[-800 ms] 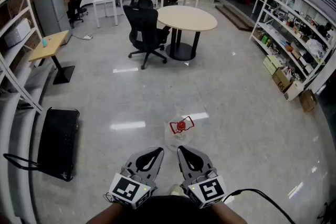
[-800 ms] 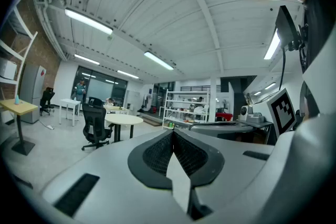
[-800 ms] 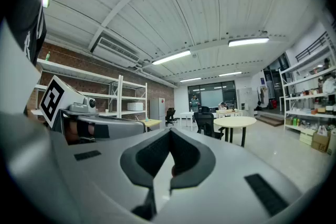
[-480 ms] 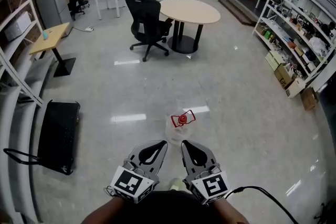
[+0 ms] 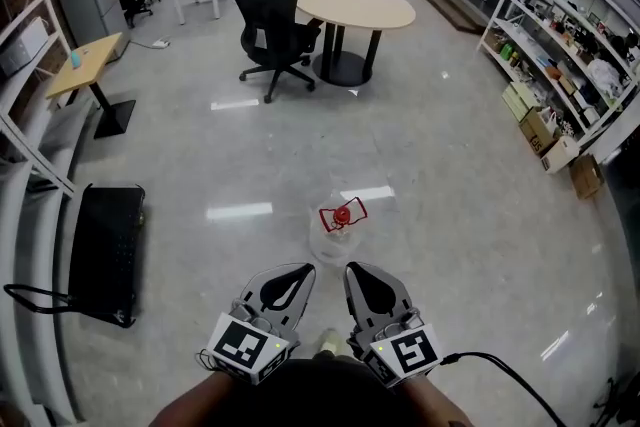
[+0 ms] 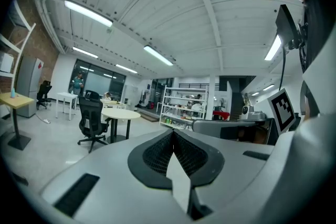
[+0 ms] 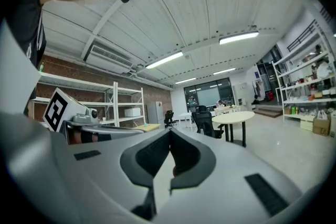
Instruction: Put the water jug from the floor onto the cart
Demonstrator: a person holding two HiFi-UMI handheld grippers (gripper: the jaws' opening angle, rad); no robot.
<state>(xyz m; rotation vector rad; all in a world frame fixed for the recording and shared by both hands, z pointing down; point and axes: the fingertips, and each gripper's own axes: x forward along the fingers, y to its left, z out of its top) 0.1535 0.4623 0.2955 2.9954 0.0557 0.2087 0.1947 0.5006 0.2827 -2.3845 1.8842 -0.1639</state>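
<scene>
The left gripper [image 5: 298,273] and the right gripper [image 5: 355,272] are held side by side near the body, and both point forward, about level. In each gripper view the two jaws lie together with nothing between them, so both are empty. The clear plastic water jug with the red cap and handle [image 5: 338,227] stands upright on the glossy grey floor [image 5: 450,245]. It is just ahead of the tips, a little toward the right gripper, and nothing touches it. I judge the closed jaws are only an approach posture, and they must open before any grasp. The black flat cart [image 5: 108,250] lies well apart, to the left of the left gripper.
</scene>
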